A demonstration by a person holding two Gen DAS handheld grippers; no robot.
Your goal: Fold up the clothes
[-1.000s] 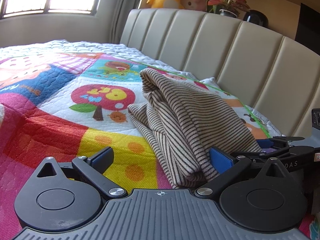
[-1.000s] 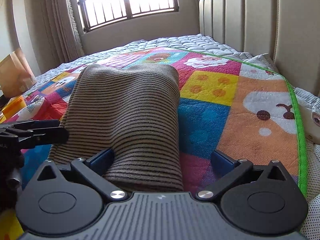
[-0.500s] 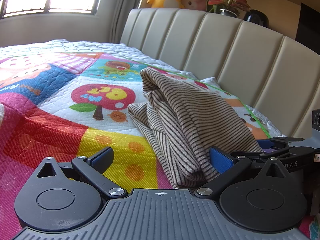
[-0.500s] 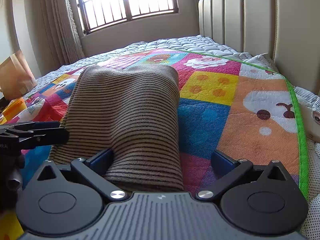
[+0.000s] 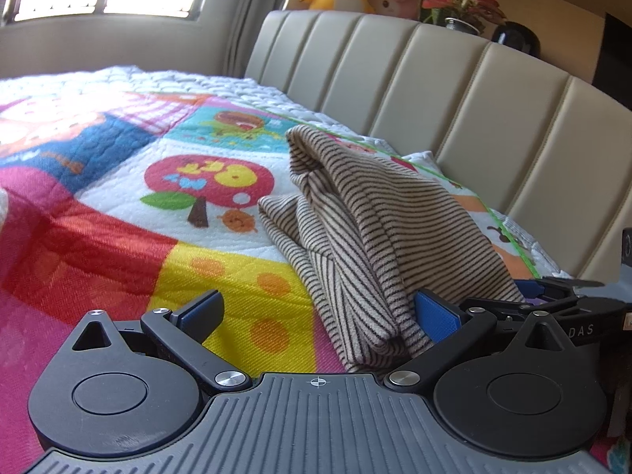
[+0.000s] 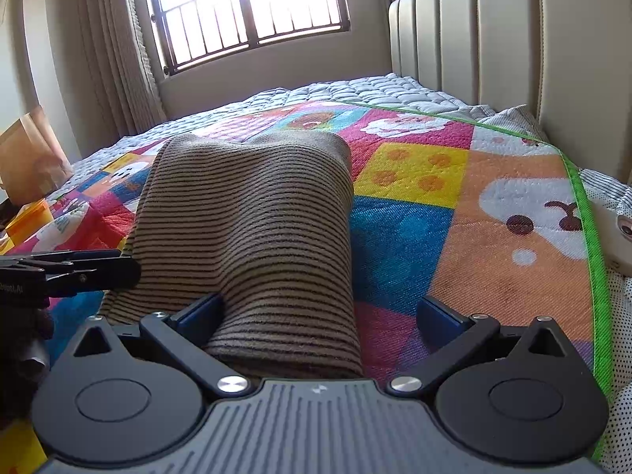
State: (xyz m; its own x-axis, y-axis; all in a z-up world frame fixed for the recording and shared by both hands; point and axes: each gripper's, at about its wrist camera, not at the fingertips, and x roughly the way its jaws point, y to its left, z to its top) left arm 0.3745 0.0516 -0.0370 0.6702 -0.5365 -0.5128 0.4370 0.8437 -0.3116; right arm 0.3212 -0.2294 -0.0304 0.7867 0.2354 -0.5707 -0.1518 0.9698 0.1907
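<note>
Nearest the left wrist camera, the left gripper [image 5: 316, 316] stands wide open, its blue pads well apart; the near end of the brown-and-cream striped knit garment [image 5: 355, 237] lies between them, touching the right-hand pad only, so nothing is clamped. The right gripper [image 6: 318, 314] is likewise spread wide, with the same garment's folded end resting against its left pad and bare quilt before the other pad. Neither gripper has hold of anything.

The garment lies as a long folded bundle on the bright patchwork quilt [image 6: 403, 245] of the bed, near the edge that runs along the padded beige headboard [image 5: 454, 91], and reaches away from both grippers toward the middle of the bed. Its far end humps up instead of lying flat.

I judge the risks to be these. If either gripper closes where it is, it may catch only the top layer, and the fold would slide open when lifted. A low closing could also pinch the quilt along with the knit. The two grippers sit close together, so they could knock each other.

Farther off, plush toys and a potted plant [image 5: 462, 0] stand above the headboard, and a barred window [image 6: 252, 12] glares beyond.
</note>
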